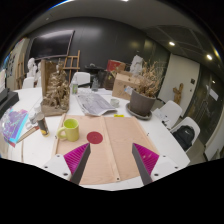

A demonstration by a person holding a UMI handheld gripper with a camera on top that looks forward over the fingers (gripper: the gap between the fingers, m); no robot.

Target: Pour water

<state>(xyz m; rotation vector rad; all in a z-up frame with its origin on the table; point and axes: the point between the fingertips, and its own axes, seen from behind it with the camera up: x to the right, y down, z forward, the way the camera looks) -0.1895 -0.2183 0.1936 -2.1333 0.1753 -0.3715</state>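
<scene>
Two spread fingers, gripper (111, 165) empty, green mug (69, 130) ahead, red coaster (95, 137) beside it

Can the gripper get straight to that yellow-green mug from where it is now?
Probably yes. The gripper is open and empty, and the yellow-green mug stands just ahead, off to one side of the fingers. Only bare table lies between; the red coaster sits aside.

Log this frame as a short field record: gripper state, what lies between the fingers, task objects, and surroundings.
gripper: two-finger gripper open, holding nothing
between fingers: flat brown cardboard sheet on the white table
task objects: yellow-green ceramic mug beyond the left finger; no water vessel identifiable
near mug: small round red coaster lying flat
beyond: brown potted plant, cardboard box
stage: pouring not started
</scene>
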